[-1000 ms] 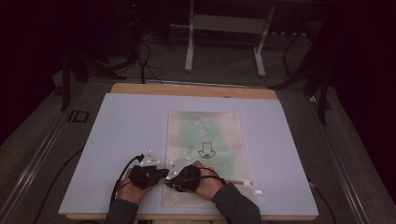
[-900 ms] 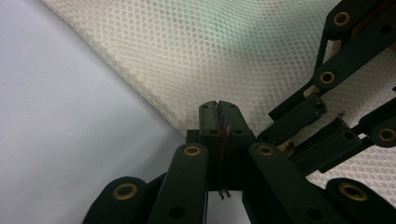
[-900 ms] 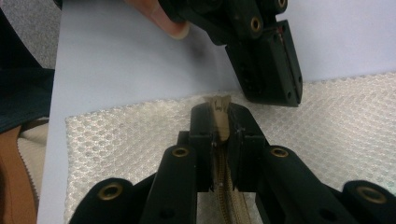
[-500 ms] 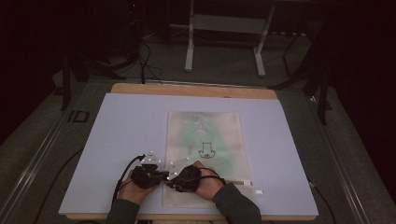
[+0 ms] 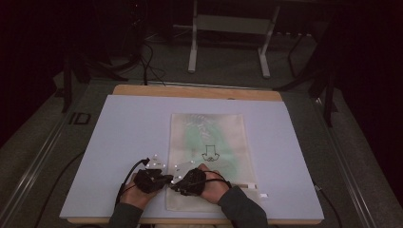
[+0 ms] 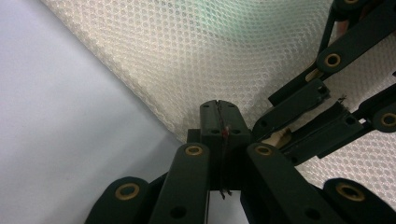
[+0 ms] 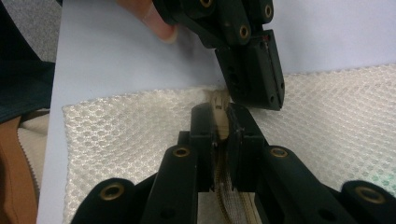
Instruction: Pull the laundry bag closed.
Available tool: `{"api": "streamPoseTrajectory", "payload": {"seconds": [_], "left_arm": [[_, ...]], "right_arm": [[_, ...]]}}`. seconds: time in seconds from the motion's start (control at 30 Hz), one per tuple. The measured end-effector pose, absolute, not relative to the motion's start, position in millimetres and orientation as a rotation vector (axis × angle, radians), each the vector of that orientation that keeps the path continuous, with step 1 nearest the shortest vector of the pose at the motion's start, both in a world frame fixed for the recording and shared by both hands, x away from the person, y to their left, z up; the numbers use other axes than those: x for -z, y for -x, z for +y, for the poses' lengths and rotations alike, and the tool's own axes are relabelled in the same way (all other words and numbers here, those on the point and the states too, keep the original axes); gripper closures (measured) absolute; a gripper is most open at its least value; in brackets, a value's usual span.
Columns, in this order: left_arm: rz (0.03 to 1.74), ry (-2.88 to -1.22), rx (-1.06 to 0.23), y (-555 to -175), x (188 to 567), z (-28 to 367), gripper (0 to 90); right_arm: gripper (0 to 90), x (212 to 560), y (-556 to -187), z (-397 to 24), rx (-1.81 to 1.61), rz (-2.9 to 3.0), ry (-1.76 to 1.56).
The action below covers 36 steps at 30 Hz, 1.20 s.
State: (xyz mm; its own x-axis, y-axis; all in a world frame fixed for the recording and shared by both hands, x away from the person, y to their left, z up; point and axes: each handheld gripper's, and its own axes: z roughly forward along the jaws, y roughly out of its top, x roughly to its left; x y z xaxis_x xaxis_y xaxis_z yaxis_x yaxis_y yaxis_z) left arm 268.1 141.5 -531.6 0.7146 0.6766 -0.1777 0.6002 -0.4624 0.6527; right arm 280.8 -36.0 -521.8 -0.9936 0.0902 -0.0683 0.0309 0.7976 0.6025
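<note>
Nearest, at 6 o'clock on the table: both hands side by side, tips almost touching. Right gripper (image 7: 219, 112) squeezed shut on the zipper (image 7: 218, 100), with the flat tan tab stuck between the black jaws. Likely held so for pulling the zipper along toward 3 o'clock. Left gripper (image 6: 218, 109) just at 9 o'clock of it, jaws shut all the way, tip down at the corner of the mesh bag (image 5: 223, 133). Maybe nipping the bag's edge to keep it from sliding; too close to tell for sure.

Bag lying flat from 6 o'clock up to the middle, long and boxy in shape. Soft white net, full of tiny holes like a honeycomb. Something green (image 5: 199, 137) inside, fuzzy through the net, plus a small dark drawing.

Under it all, a smooth pale sheet (image 5: 123, 133), plain and flat. At 12 o'clock, a strip of wooden table edge (image 5: 190, 91). Farther off, grey metal legs (image 5: 228, 23) on a dark floor.
</note>
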Motion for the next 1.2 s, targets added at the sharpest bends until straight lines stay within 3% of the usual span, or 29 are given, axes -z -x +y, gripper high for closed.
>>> {"api": "streamPoseTrajectory", "payload": {"seconds": [1.2], "left_arm": [[0.95, -2.211, -0.158, -266.8, 531.3, 140.4, 89.7]], "right_arm": [[82.3, 516.1, -274.4, -55.2, -0.837, 2.877, -0.057]]}}
